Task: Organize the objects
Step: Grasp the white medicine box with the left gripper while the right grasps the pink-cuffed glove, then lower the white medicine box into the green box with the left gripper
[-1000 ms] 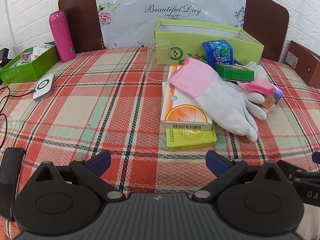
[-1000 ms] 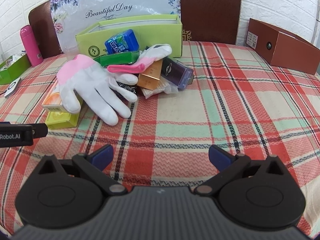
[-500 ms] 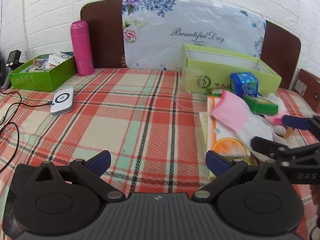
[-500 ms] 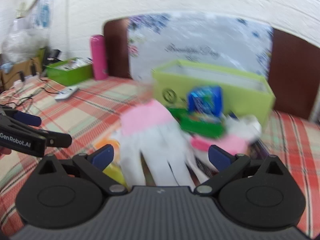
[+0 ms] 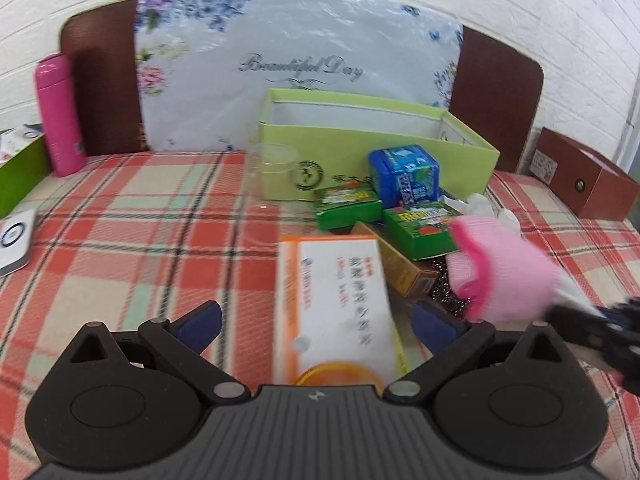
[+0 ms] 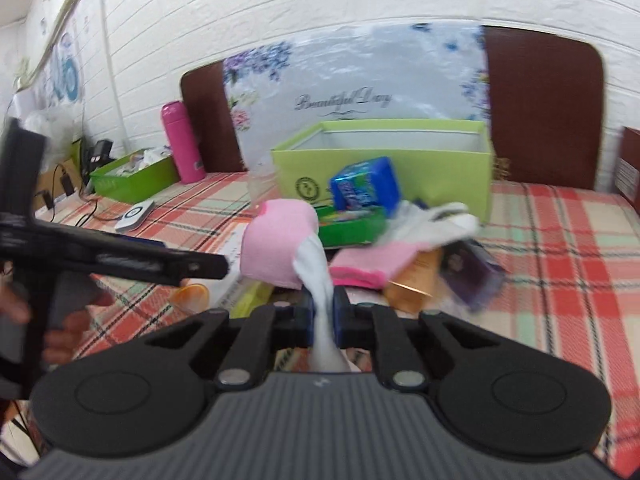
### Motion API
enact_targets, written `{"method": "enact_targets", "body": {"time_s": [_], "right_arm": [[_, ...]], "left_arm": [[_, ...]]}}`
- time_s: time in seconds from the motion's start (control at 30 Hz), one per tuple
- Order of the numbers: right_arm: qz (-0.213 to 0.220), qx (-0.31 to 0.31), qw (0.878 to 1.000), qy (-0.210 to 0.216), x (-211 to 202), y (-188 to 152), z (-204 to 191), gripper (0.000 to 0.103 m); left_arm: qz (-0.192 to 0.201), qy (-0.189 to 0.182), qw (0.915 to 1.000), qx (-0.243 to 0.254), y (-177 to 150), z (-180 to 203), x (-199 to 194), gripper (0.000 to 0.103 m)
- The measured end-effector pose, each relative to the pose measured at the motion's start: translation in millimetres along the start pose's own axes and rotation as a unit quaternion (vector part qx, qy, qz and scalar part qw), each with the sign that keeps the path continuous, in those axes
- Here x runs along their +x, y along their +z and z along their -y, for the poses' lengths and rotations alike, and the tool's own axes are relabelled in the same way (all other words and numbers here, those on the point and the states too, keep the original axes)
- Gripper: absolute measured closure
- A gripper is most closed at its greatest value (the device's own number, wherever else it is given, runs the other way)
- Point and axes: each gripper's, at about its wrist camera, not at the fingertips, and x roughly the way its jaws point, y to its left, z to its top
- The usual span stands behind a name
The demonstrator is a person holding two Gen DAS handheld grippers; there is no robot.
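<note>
My right gripper (image 6: 322, 318) is shut on a white glove with a pink cuff (image 6: 280, 248) and holds it lifted above the pile; the glove also shows in the left wrist view (image 5: 500, 276). My left gripper (image 5: 316, 324) is open and empty over a white and orange box (image 5: 336, 296). Behind stand an open light-green box (image 5: 376, 148), a blue packet (image 5: 404, 172) and two green packets (image 5: 348, 204). A second glove (image 6: 424, 224) lies on the pile.
A clear cup (image 5: 272, 168) stands by the green box. A pink bottle (image 5: 58, 116) and a dark-green tray (image 6: 132, 176) are at the far left, a white round device (image 5: 14, 240) near them. A brown box (image 5: 584, 176) sits at the right.
My right gripper has closed on the white glove and raised it off the boxes. My left gripper has moved right, over the white and orange box.
</note>
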Motion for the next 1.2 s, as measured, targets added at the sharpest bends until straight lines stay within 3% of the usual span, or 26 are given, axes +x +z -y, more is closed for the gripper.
{"method": "enact_targets", "body": {"time_s": [0.03, 0.07, 0.1, 0.17, 0.23, 0.33, 0.43, 0.53, 0.63, 0.8, 0.9, 0.93, 0.97, 1.0, 1.03, 1.2], "right_arm": [[0.002, 0.005, 1.0, -0.006, -8.2, -2.4, 3.5, 0.094], [0.001, 0.01, 1.0, -0.007, -14.6, -4.9, 6.5, 0.094], [-0.008, 0.011, 1.0, -0.002, -19.2, -7.5, 8.3, 0.094], [-0.027, 0.013, 0.999, 0.012, -22.1, -12.5, 8.5, 0.094], [-0.057, 0.023, 0.998, 0.035, -16.7, -17.9, 5.7, 0.094], [-0.076, 0.02, 0.995, 0.059, -6.9, -27.0, -4.1, 0.089], [-0.091, -0.001, 0.994, 0.065, 0.7, -32.1, -15.4, 0.041], [-0.086, -0.015, 0.994, 0.071, -1.4, -31.5, -20.2, 0.04], [-0.081, -0.028, 0.994, 0.074, 2.1, -27.9, -22.8, 0.031], [-0.1, -0.066, 0.989, 0.09, 31.1, -31.1, -36.6, 0.026], [-0.119, -0.094, 0.985, 0.084, 43.5, -41.3, -45.0, 0.035], [-0.118, -0.103, 0.985, 0.075, 42.3, -43.0, -46.7, 0.049], [-0.114, -0.109, 0.985, 0.074, 38.8, -42.8, -47.2, 0.072], [-0.115, -0.1, 0.985, 0.085, 34.8, -40.4, -44.9, 0.088], [-0.113, -0.083, 0.985, 0.096, 30.2, -36.9, -41.3, 0.096], [-0.066, -0.075, 0.99, 0.095, 5.2, -9.7, -35.6, 0.096]], "left_arm": [[-0.012, 0.002, 0.9999, 0.006, 0.6, 2.8, 7.8, 0.0], [-0.025, 0.003, 0.9996, 0.01, 0.7, 4.2, 13.8, 0.008], [-0.039, -0.008, 0.9992, 0.01, -0.9, 2.7, 17.5, 0.026], [-0.049, -0.049, 0.9973, -0.022, -4.4, -7.2, 13.9, 0.032], [-0.058, -0.054, 0.9967, -0.017, -10.0, -10.7, 3.4, 0.033], [-0.064, -0.033, 0.9974, 0.003, -26.4, -15.5, -19.3, 0.033], [-0.082, -0.011, 0.9966, -0.001, -42.0, -25.7, -32.7, 0.033], [-0.09, 0.006, 0.9959, -0.002, -49.9, -31.9, -36.7, 0.029], [-0.097, 0.005, 0.9952, -0.001, -51.4, -33.3, -34.4, 0.029], [-0.093, 0.018, 0.9954, 0.017, -55.3, -29.4, -41.1, 0.025], [-0.1, 0.03, 0.9945, 0.004, -59.6, -35.6, -37.4, 0.024], [-0.098, 0.024, 0.9949, -0.005, -60.2, -38.1, -36.7, 0.026], [-0.092, 0.019, 0.9956, -0.008, -59.6, -39.1, -37.6, 0.034], [-0.092, 0.014, 0.9956, -0.01, -57.6, -39.2, -37.9, 0.034], [-0.091, 0.007, 0.9957, -0.011, -55.0, -38.9, -38.2, 0.034], [-0.056, -0.014, 0.9983, 0.008, -30.4, -31.7, -50.0, 0.034]]}}
